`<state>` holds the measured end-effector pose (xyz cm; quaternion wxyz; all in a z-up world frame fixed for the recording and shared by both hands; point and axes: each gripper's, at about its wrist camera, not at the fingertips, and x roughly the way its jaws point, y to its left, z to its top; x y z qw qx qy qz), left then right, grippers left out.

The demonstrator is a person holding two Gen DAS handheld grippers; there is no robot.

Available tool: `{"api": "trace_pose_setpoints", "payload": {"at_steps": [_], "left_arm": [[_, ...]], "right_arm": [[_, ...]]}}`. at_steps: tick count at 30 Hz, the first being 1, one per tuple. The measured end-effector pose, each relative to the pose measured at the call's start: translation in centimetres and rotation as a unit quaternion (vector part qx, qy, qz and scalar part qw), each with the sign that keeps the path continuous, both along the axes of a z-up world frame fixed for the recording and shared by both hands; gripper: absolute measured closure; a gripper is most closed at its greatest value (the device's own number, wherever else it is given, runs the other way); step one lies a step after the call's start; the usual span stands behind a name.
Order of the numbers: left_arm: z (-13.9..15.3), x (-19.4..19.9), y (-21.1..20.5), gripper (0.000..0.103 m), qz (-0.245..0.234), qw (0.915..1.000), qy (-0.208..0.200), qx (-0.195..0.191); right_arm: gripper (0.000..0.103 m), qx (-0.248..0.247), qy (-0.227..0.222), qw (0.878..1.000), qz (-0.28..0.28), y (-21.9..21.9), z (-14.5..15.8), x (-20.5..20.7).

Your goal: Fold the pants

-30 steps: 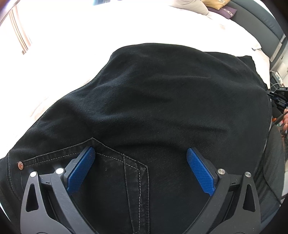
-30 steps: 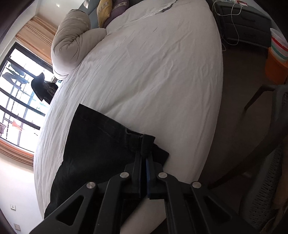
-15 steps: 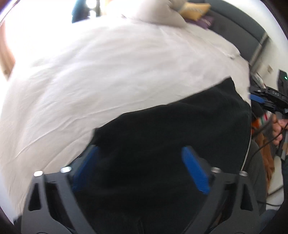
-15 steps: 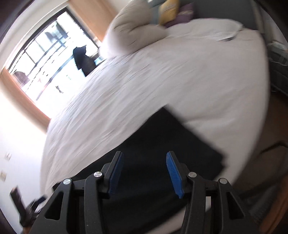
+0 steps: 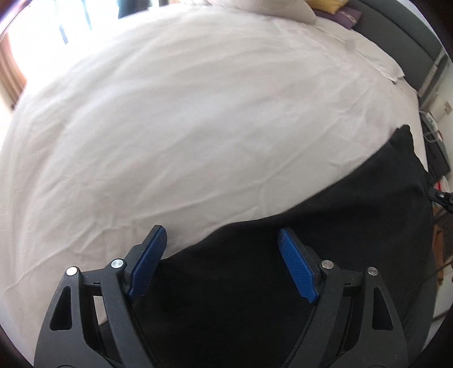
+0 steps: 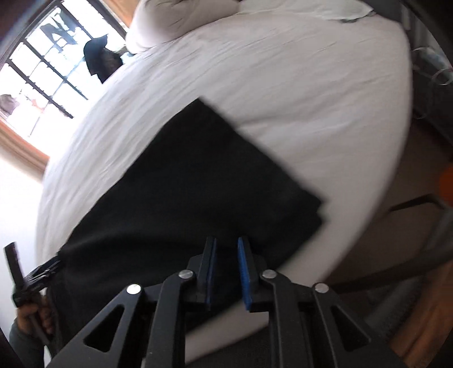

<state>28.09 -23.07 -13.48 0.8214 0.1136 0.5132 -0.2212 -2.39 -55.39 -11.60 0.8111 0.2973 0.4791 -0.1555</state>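
The left hand-held gripper is spread wide, its blue pads hanging above the near edge of the black pants with nothing between them. The right hand-held gripper has its fingers drawn close together with a narrow gap left between the blue pads, and no cloth is caught in that gap. The pants lie folded flat as a dark rectangle on the white bed, at the bed's near side, one corner close to its edge by the floor. Bunched white bedding lies at the bed's far end, and a barred window is beyond the bed's far left side.
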Motion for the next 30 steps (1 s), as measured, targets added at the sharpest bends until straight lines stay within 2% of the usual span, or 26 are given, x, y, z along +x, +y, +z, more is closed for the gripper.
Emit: {"api": "trace_pose_setpoints", "payload": {"at_steps": [1,3,5,7,10,11,12,14,16,17,19,21,23,26,30], "left_arm": [[0.7,-0.5,0.3,0.022,-0.001,0.9999,-0.009,-0.01],[2.0,-2.7,0.1,0.022,-0.012,0.9993,-0.016,-0.031],[2.3,-5.6,-1.2,0.022,-0.045,0.9979,-0.015,-0.045],[1.6,-7.9,-2.4,0.022,-0.066,0.9967,-0.007,-0.048],[-1.9,-11.3,-3.9,0.022,-0.084,0.9951,0.04,-0.036],[-2.5,-12.3,-4.2,0.022,-0.088,0.9953,0.032,-0.023],[-2.6,-13.3,-4.2,0.022,-0.096,0.9949,0.025,-0.016],[-2.8,-14.7,-3.8,0.022,-0.108,0.9935,0.032,-0.018],[-2.9,-15.8,-3.7,0.022,-0.114,0.9929,0.033,-0.013],[-3.0,-16.1,-3.5,0.022,-0.114,0.9929,0.033,-0.011],[-2.9,-16.6,-2.8,0.022,-0.11,0.993,0.039,-0.017],[-3.1,-16.5,-2.4,0.022,-0.101,0.9935,0.046,-0.026],[-3.2,-16.4,-2.3,0.022,-0.096,0.9939,0.047,-0.028],[-2.9,-16.8,-2.0,0.022,-0.093,0.9941,0.048,-0.026],[-2.2,-17.7,-0.7,0.022,-0.088,0.9942,0.051,-0.033]], "right_arm": [[0.069,0.0,-0.009,1.0,-0.007,-0.3,0.7,-0.6],[0.068,0.02,-0.047,0.999,0.017,0.2,2.0,-1.0],[0.066,0.051,-0.074,0.994,0.07,2.0,2.6,-0.4],[0.063,0.074,-0.08,0.986,0.128,4.2,2.2,0.9],[0.058,0.088,-0.037,0.982,0.161,5.3,-0.1,2.1],[0.067,0.092,-0.005,0.984,0.153,4.9,-1.5,2.0],[0.077,0.092,-0.001,0.985,0.147,4.3,-1.8,1.5],[0.079,0.087,0.007,0.986,0.139,3.4,-1.3,-0.1],[0.077,0.062,0.026,0.99,0.124,2.6,-0.9,-1.7],[0.07,0.041,0.046,0.993,0.105,2.0,-0.6,-2.7],[0.07,0.084,0.027,0.992,0.088,1.7,0.1,-4.5],[0.068,0.159,-0.033,0.982,0.102,2.5,1.1,-5.9],[0.067,0.195,-0.054,0.972,0.123,4.3,1.3,-6.1],[0.067,0.244,-0.052,0.962,0.112,5.2,-0.3,-5.8],[0.067,0.283,-0.048,0.953,0.097,5.7,-2.2,-6.1]]}}
